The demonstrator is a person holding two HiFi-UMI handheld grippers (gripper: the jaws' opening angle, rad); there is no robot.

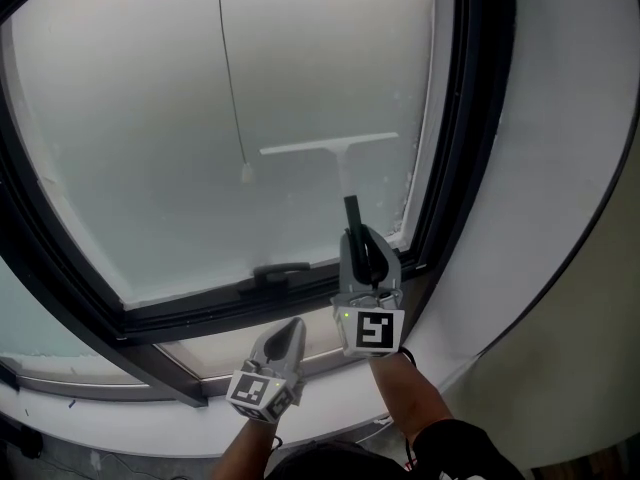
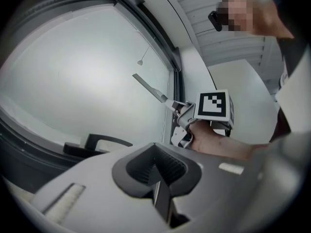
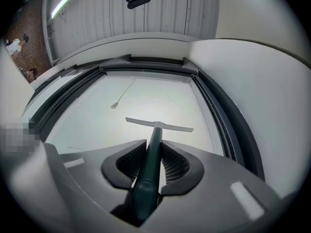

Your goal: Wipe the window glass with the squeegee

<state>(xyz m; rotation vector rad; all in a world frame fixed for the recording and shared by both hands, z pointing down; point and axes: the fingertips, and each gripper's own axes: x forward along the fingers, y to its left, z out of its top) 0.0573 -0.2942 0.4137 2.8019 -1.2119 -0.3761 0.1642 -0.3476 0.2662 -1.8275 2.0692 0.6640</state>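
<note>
Squeegee [image 1: 343, 163] blade lies against the right part of the window glass [image 1: 150, 118], its dark handle clamped in the right gripper [image 1: 362, 243]; the handle end is buried between the jaws. Left gripper [image 1: 285, 343] sits low by the sill, jaws closed together, empty. Glass is milky, with nothing readable through it. Black frame [image 1: 470, 118], window handle [image 1: 280, 270], pull cord [image 1: 232, 78], white wall [image 1: 560, 168].

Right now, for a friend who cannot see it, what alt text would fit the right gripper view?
The right tool is shut on the dark handle of a squeegee, whose pale blade is held up to the milky window glass. A dark window frame rims the glass, and a thin cord with a small pull shows at upper left.
</note>
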